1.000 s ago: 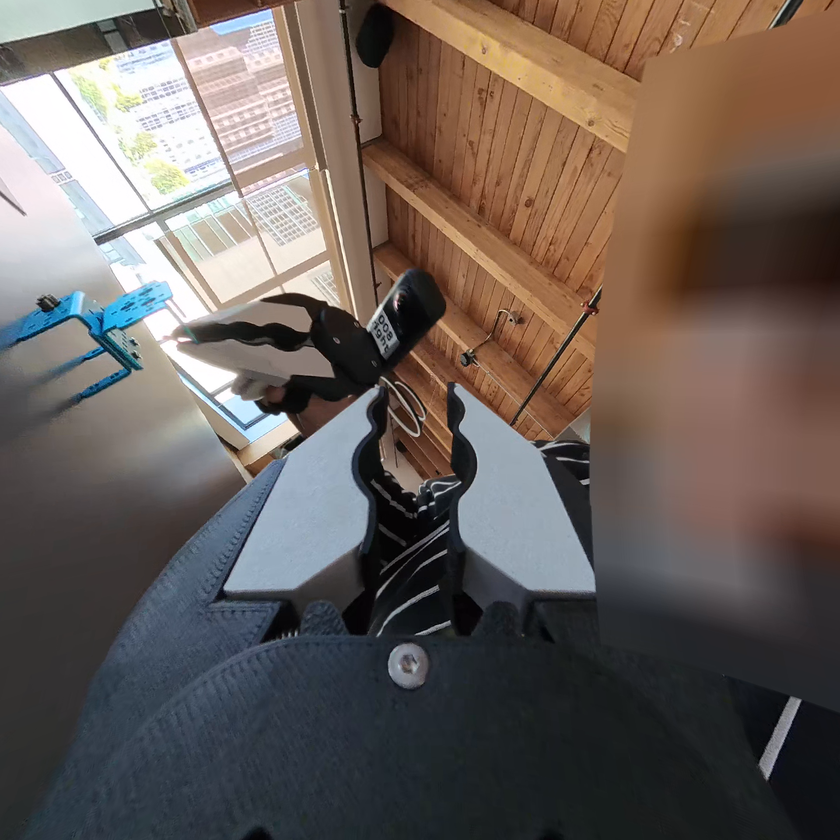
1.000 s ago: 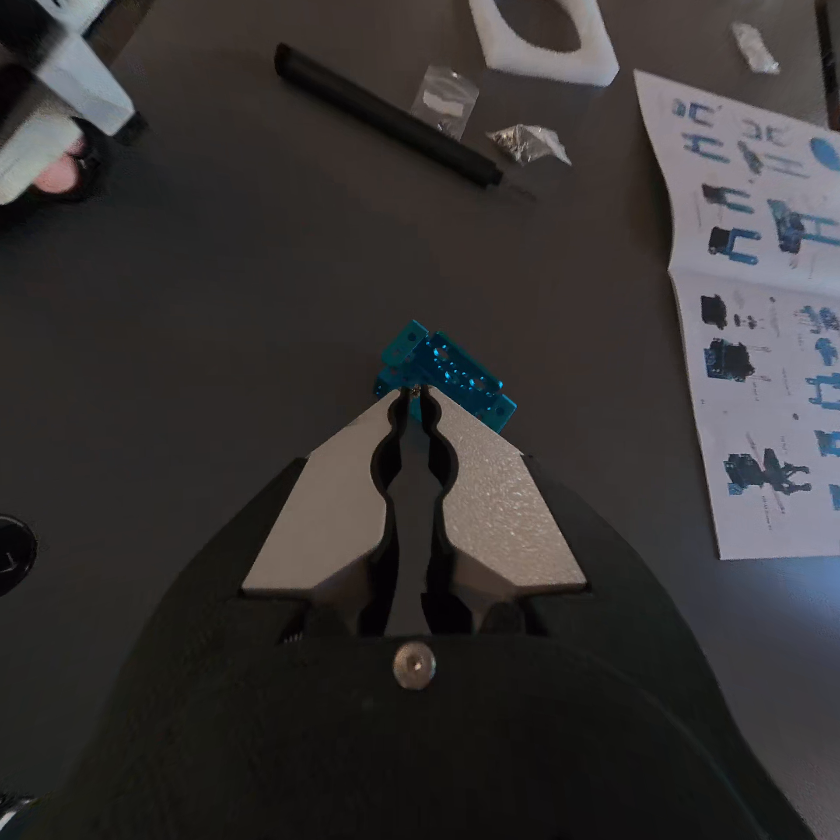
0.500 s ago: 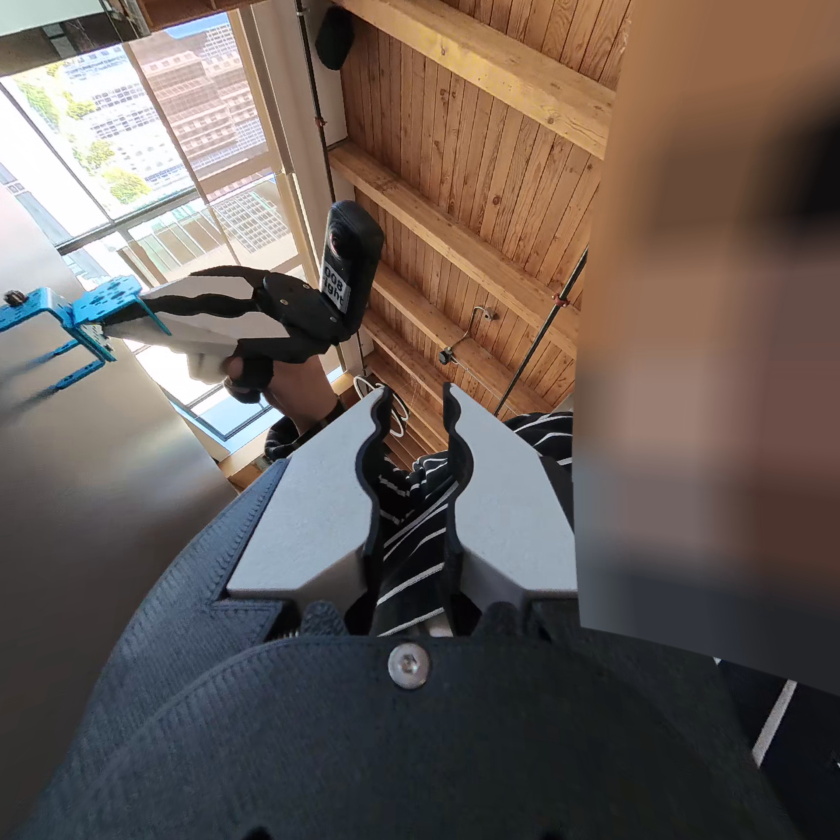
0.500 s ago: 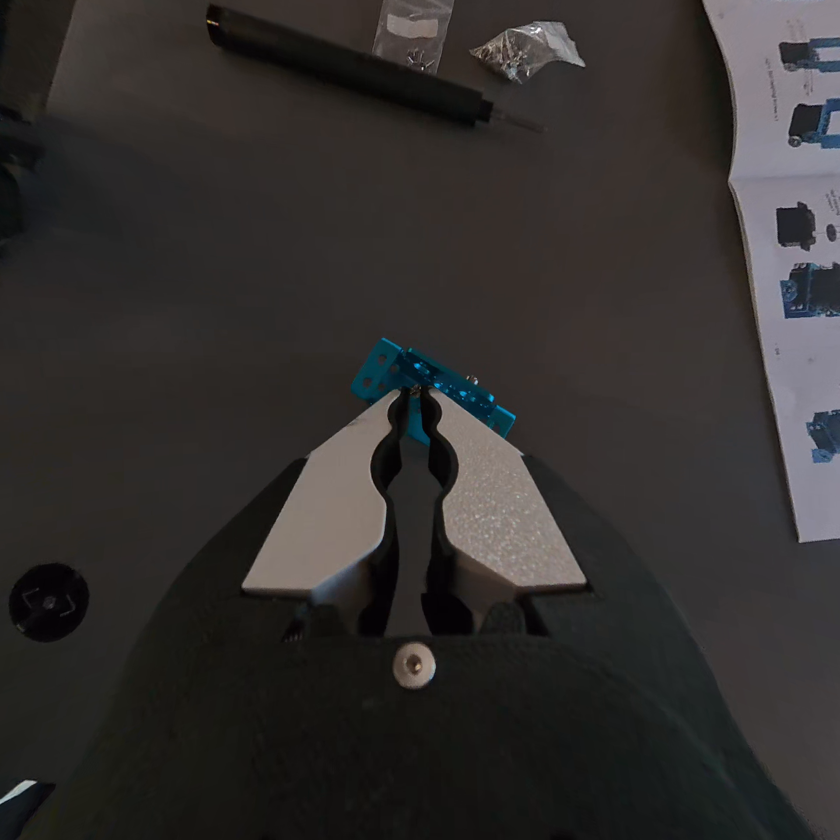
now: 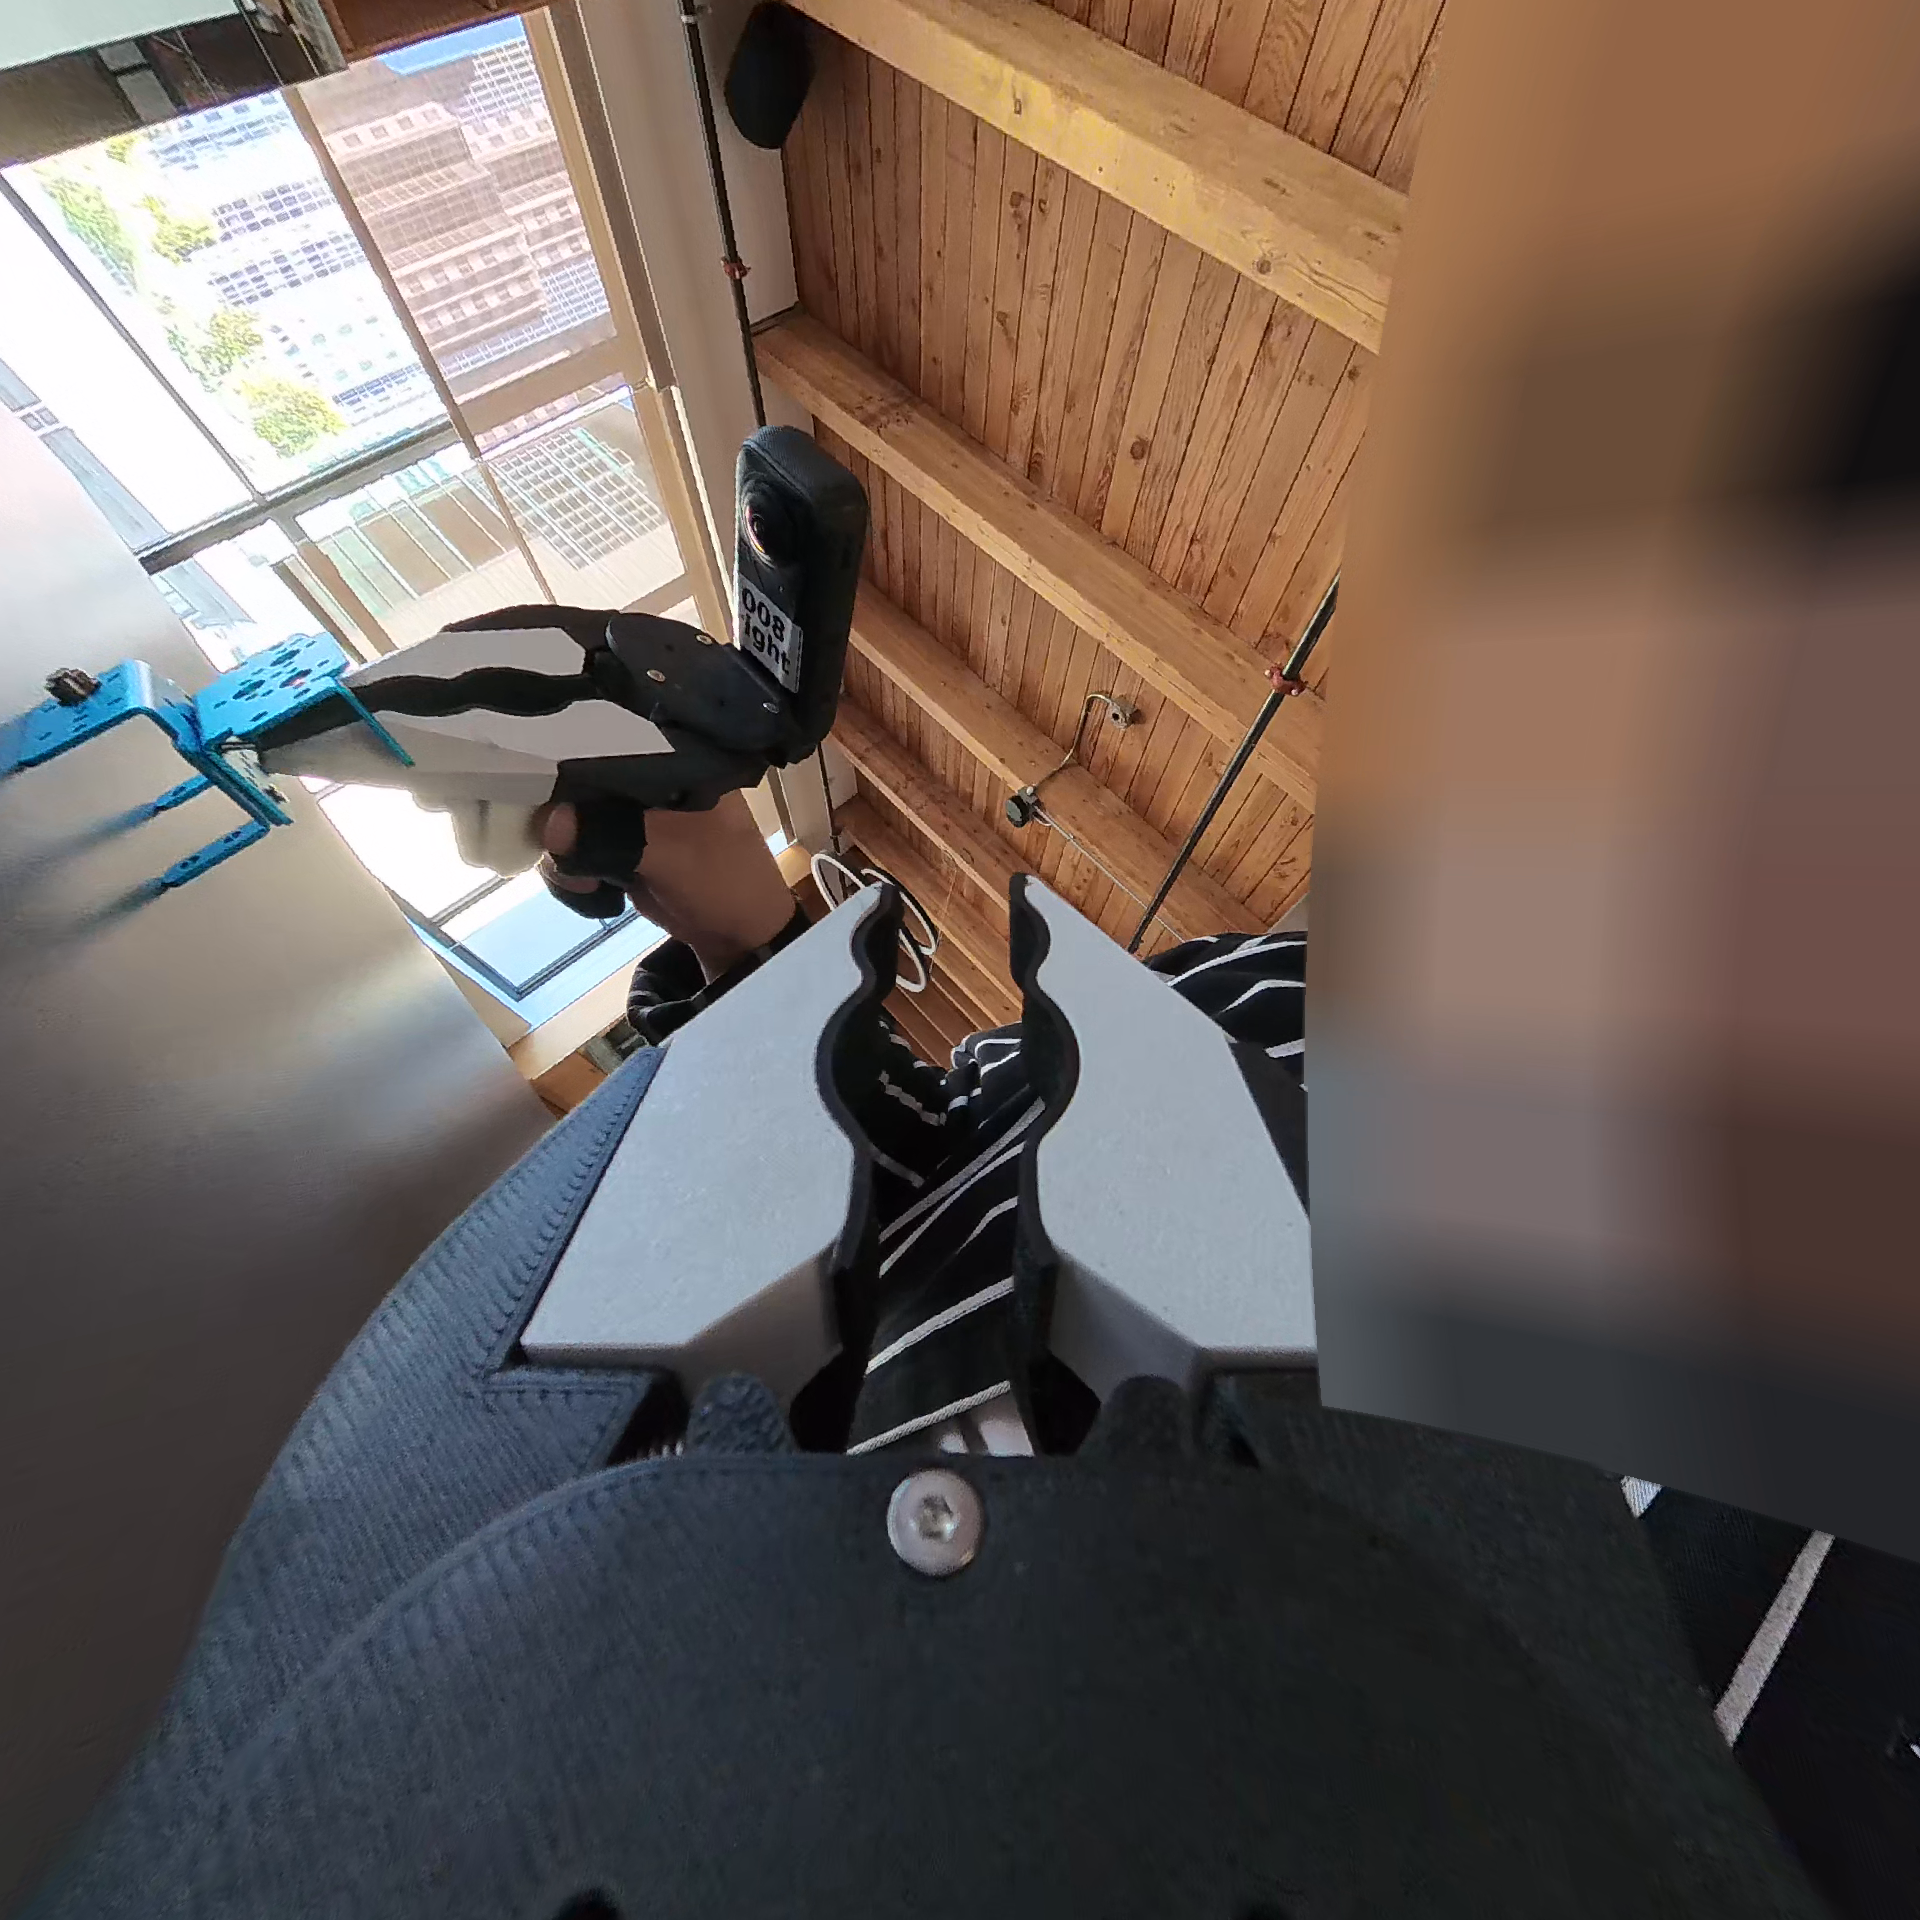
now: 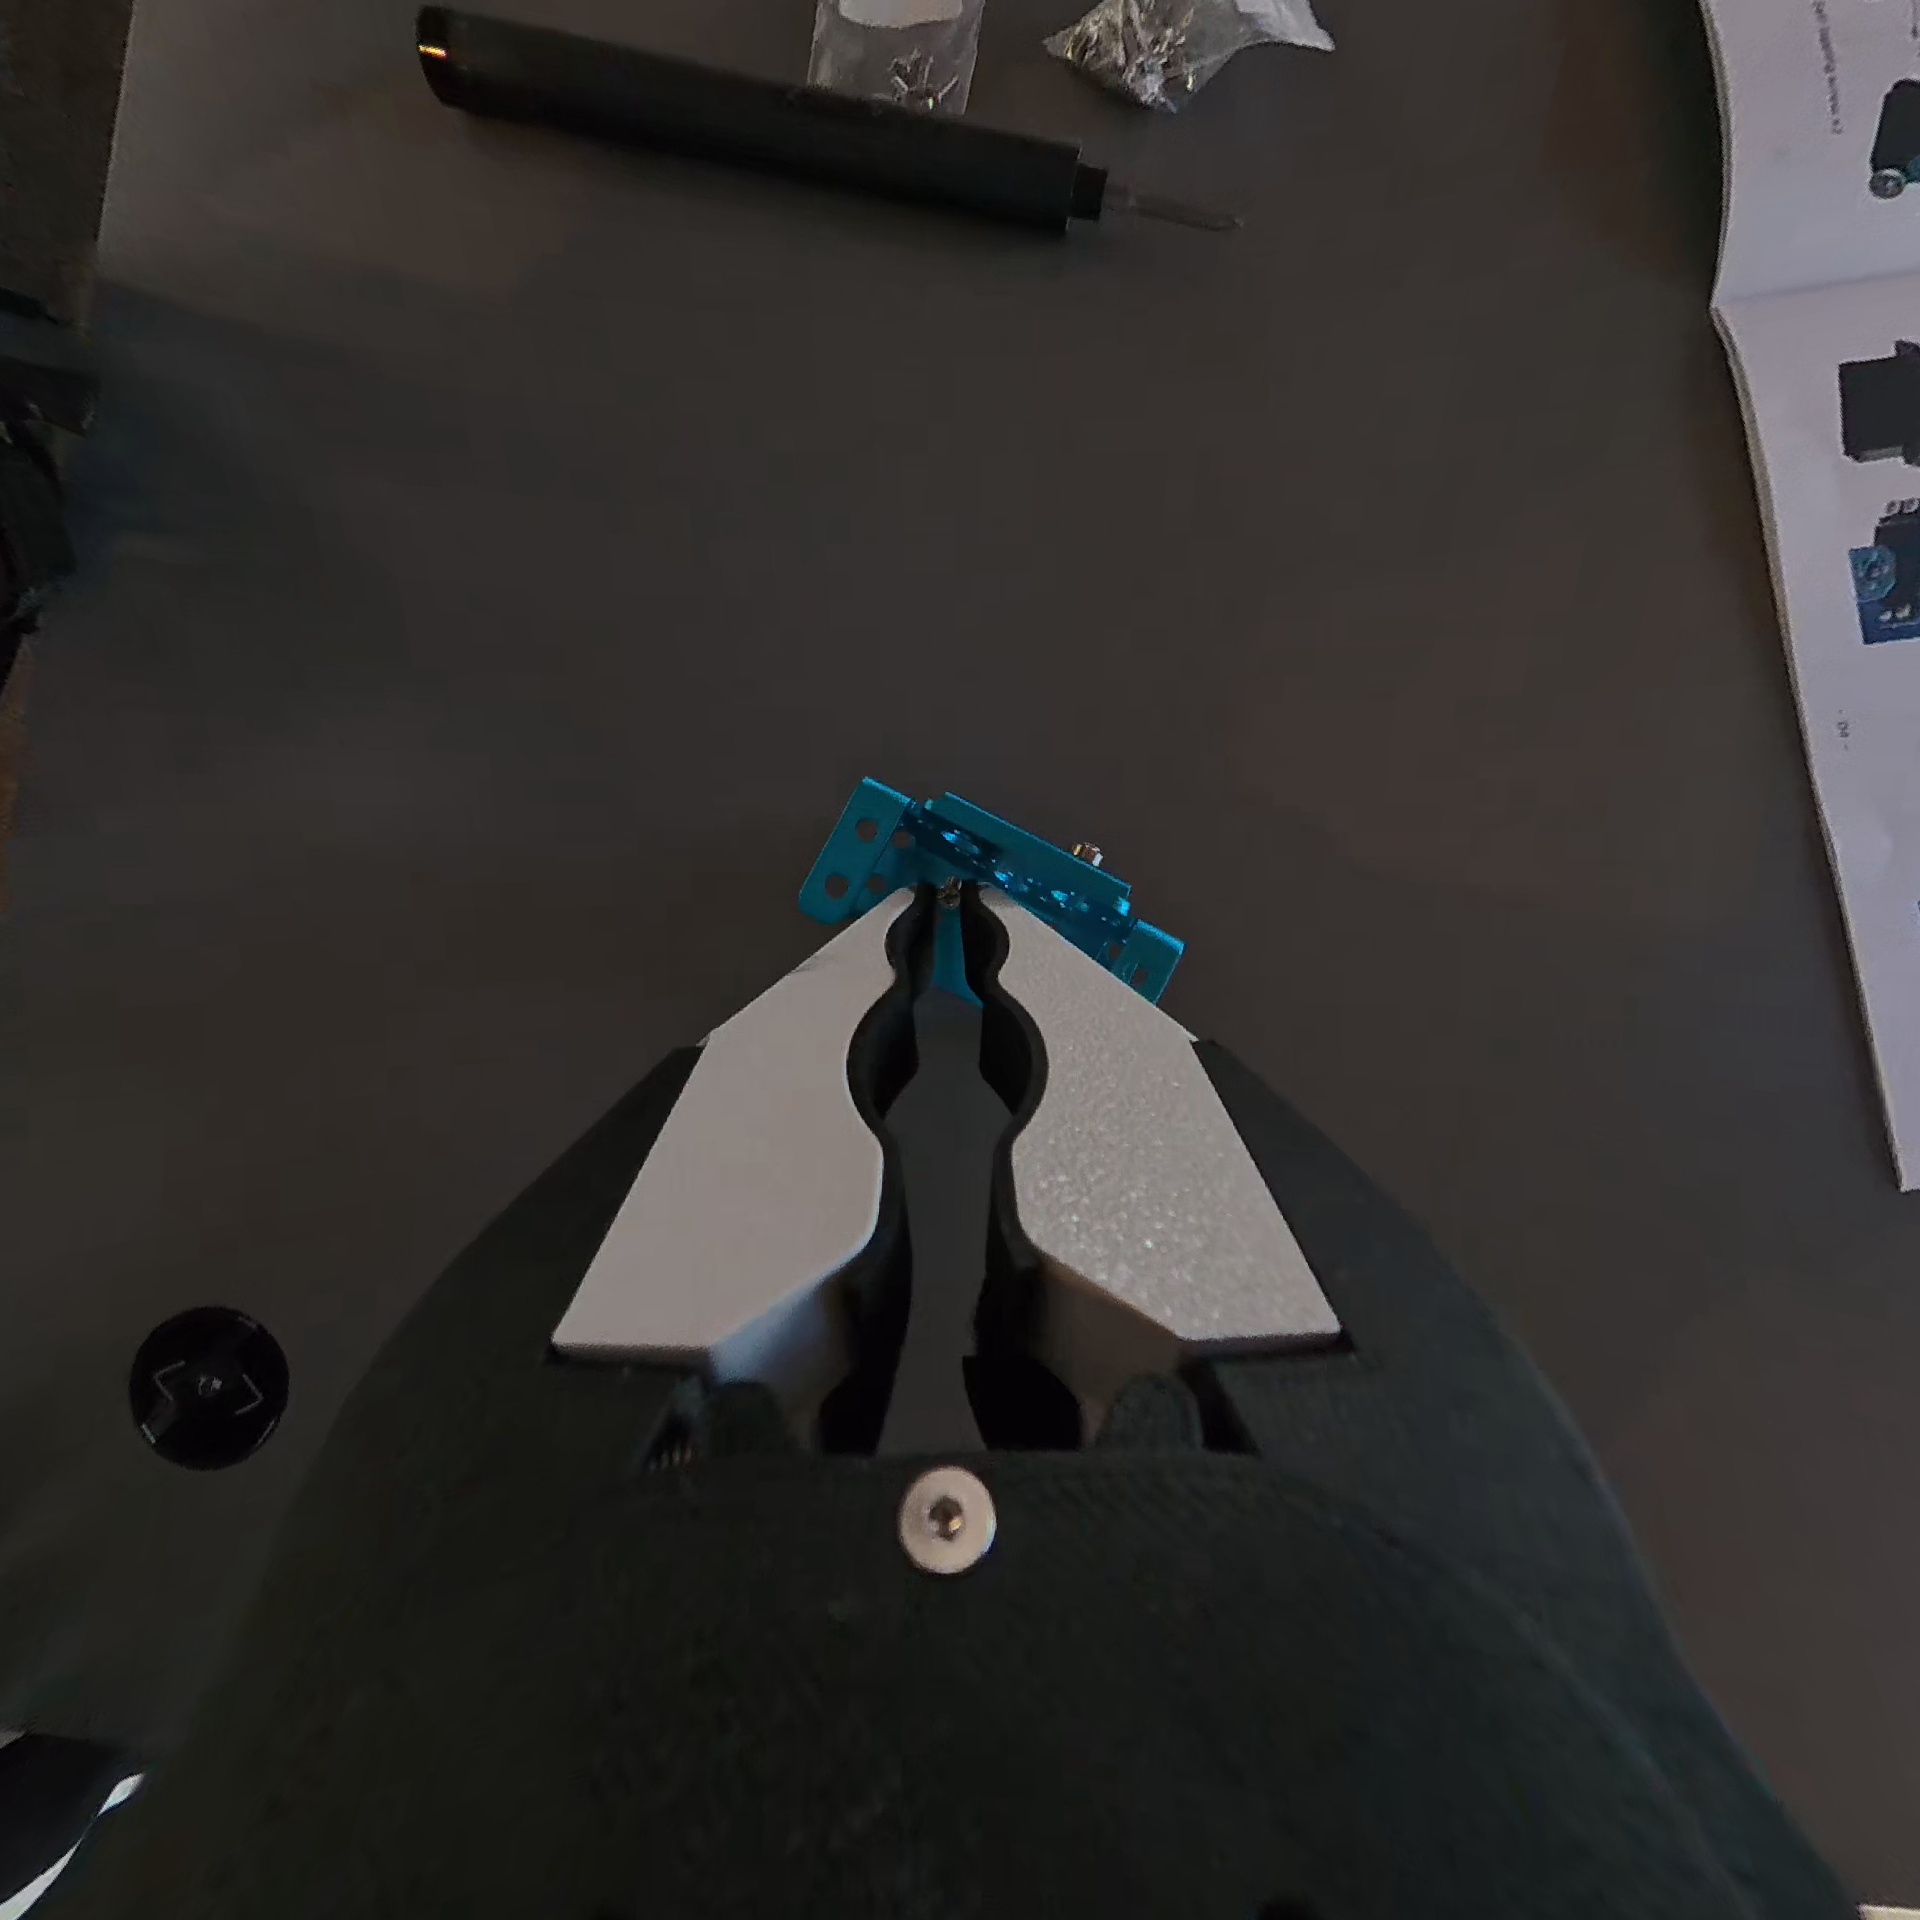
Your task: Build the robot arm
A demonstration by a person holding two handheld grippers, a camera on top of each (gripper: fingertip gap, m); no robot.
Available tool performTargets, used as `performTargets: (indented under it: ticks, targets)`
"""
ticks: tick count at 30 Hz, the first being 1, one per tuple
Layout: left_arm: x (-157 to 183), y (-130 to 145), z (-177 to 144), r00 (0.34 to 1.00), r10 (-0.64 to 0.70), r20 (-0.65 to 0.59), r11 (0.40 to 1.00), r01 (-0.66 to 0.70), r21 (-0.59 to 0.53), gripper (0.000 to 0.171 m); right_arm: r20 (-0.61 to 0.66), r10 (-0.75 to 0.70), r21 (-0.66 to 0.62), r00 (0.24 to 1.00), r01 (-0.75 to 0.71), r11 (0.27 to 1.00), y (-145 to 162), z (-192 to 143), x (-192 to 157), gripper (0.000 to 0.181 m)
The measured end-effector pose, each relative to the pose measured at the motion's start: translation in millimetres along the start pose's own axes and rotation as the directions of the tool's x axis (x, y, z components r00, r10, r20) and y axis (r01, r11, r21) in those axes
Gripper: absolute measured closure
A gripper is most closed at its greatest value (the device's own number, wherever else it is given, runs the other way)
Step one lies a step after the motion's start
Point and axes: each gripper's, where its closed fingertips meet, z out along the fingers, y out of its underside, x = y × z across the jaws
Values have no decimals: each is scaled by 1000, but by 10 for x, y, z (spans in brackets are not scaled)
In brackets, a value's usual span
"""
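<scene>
My right gripper (image 6: 943, 902) is shut on a blue metal bracket assembly (image 6: 1023, 878) that sits on the dark table (image 6: 623, 582). A small screw (image 6: 1088, 850) stands on the bracket's top. In the left wrist view the same right gripper (image 5: 249, 753) shows from the side, tips pinching the blue bracket (image 5: 156, 717), a hand gripping its handle. My left gripper (image 5: 948, 909) is open and empty, tilted upward toward a striped sleeve (image 5: 935, 1174) and the wooden ceiling, away from the bracket.
A black screwdriver (image 6: 769, 114) lies at the far side of the table with two small bags of screws (image 6: 1174, 42) behind it. An open instruction booklet (image 6: 1829, 520) lies at the right. A black round cap (image 6: 208, 1387) sits at the near left.
The right gripper has moved forward and turned with the bracket in its tips, so the screwdriver and booklet slid toward the frame edges. The left gripper stayed open, shifting slightly.
</scene>
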Motion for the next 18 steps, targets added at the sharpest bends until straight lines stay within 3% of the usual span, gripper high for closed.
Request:
performTargets:
  ticks: [1, 18]
  targets:
    - [0, 0, -4, 1000, 1, 1, 1000, -1, 0, 152, -3, 3, 0, 1000, -3, 1000, -3, 2, 4, 177]
    - [-35, 30, -52, 1000, -19, 15, 1000, 19, -1, 152, -20, 2, 91, 1000, 0, 996, -53, -49, 6, 176]
